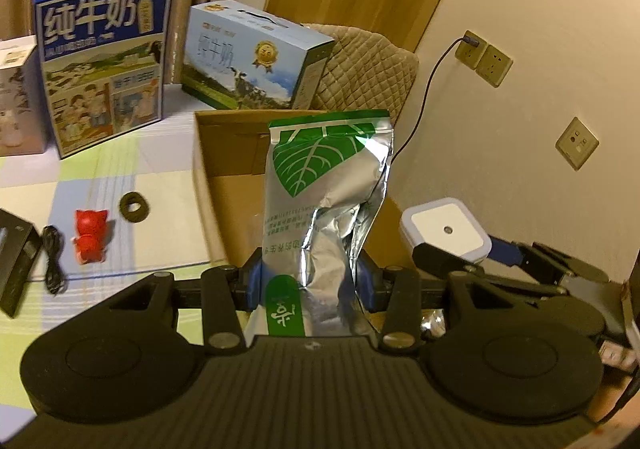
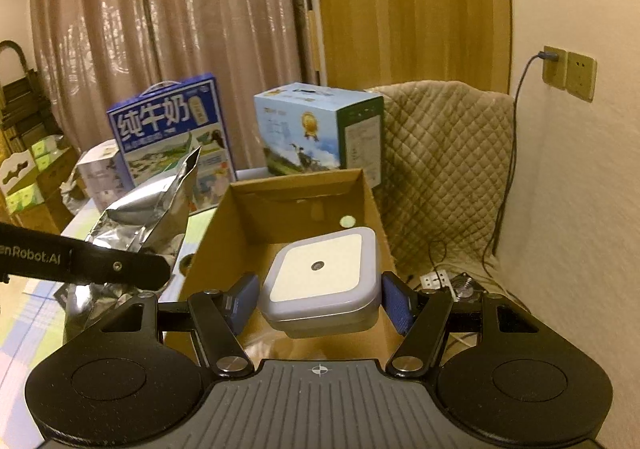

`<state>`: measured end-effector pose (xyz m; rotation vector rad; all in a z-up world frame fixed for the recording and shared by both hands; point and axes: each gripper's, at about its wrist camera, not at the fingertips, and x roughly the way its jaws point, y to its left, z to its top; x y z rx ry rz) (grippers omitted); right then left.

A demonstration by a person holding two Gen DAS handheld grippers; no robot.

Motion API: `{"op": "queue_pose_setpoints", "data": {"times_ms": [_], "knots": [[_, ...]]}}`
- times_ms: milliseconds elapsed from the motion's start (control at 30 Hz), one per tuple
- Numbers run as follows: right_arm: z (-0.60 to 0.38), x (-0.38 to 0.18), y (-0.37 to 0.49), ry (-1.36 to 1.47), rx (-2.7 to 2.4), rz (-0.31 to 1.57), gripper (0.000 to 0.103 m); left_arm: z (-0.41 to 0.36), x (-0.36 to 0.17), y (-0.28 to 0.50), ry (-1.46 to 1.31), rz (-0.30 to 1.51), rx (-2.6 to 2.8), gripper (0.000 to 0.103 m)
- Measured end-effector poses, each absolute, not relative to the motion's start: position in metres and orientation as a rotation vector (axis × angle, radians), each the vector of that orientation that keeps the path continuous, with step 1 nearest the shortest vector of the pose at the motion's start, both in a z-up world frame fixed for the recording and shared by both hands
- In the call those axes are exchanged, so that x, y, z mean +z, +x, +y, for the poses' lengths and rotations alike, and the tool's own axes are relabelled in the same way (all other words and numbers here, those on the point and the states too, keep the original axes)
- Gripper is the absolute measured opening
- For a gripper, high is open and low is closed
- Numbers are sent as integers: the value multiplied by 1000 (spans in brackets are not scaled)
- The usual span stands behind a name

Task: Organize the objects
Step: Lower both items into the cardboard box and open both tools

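My left gripper (image 1: 310, 285) is shut on a silver foil bag with a green leaf print (image 1: 324, 193) and holds it upright over the near left edge of an open cardboard box (image 1: 228, 189). My right gripper (image 2: 320, 301) is shut on a white square night light (image 2: 320, 277) and holds it above the box (image 2: 304, 205). The night light (image 1: 444, 233) and the right gripper also show at the right of the left wrist view. The foil bag (image 2: 144, 217) and the left gripper's arm show at the left of the right wrist view.
On the checked mat lie a red pig figure (image 1: 91, 235), a dark ring (image 1: 135, 206), a black cable (image 1: 54, 261) and a black box (image 1: 12, 265). Two milk cartons (image 1: 102, 61) (image 1: 256, 57) stand behind. A quilted chair (image 2: 444, 177) and wall sockets (image 2: 568, 73) are right.
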<state>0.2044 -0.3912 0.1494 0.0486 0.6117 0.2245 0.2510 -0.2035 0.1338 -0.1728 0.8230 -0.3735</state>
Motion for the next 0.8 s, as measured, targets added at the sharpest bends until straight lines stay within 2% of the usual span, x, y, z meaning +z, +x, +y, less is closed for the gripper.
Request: {"op": "queue_pose_setpoints", "data": {"times_ms": [167, 267, 800], "knots": [[-399, 142, 211, 57, 214, 626, 63, -215, 125, 271, -180, 824, -389, 42], [-403, 138, 213, 63, 208, 636, 63, -215, 120, 283, -219, 804, -373, 58], [-388, 144, 212, 63, 225, 630, 63, -174, 115, 261, -199, 797, -312, 63]]}}
